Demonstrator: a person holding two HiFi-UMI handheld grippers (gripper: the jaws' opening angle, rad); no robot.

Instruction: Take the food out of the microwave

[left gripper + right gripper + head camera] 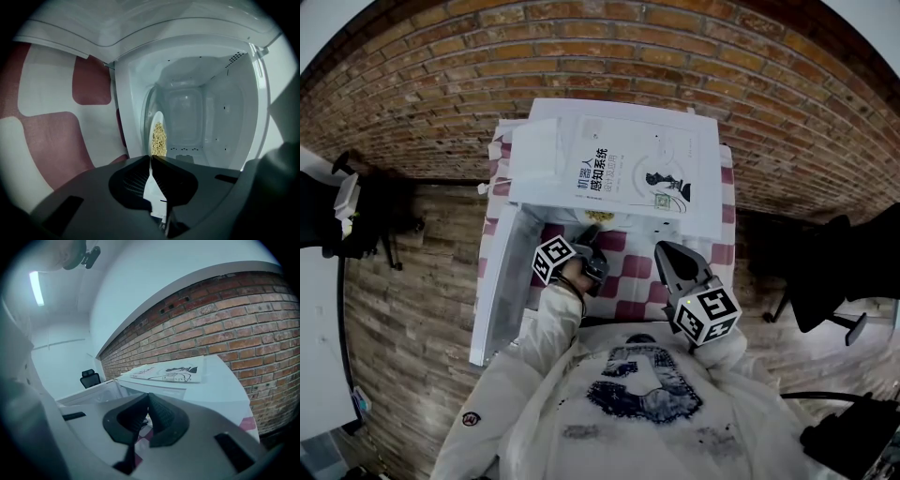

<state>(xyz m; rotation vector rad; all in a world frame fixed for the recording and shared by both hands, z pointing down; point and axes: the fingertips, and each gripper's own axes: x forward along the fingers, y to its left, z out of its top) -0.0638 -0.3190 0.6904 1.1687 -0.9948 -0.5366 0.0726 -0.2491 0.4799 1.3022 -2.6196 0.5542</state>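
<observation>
Closest in, the person's white sweatshirt (pixel 628 394) fills the bottom of the head view, with both sleeves reaching forward to a white microwave (pixel 544 150) on a red-and-white checked cloth (pixel 633 267).

At far left a white table edge (pixel 319 309) stands well apart. Next comes the microwave door (pixel 492 300), swung open to the left, just beside the left sleeve.

The left gripper (pixel 151 158) reaches into the mouth of the oven, and its jaws are clamped on the near rim of a thin white plate (pixel 150 186). That gripper view is rolled on its side, so the plate shows edge-on as a narrow sliver. Its long line runs from the jaws straight into the cavity. The plate lies along the cavity wall nearest the cloth, and its loaded face is turned towards the open cavity. Pale yellow food (pixel 160 137) sits on the inner part of the plate, inside the oven. The oven's front frame rises close on both sides of the gripper.

A book (pixel 637 173) lies flat on the microwave's top.

The right gripper (pixel 148 397) hangs over the cloth before the oven's right side, apart from the plate. Its jaw tips meet with nothing between them.

At far right a black chair (pixel 825 272) stands by the brick wall (pixel 581 56).
</observation>
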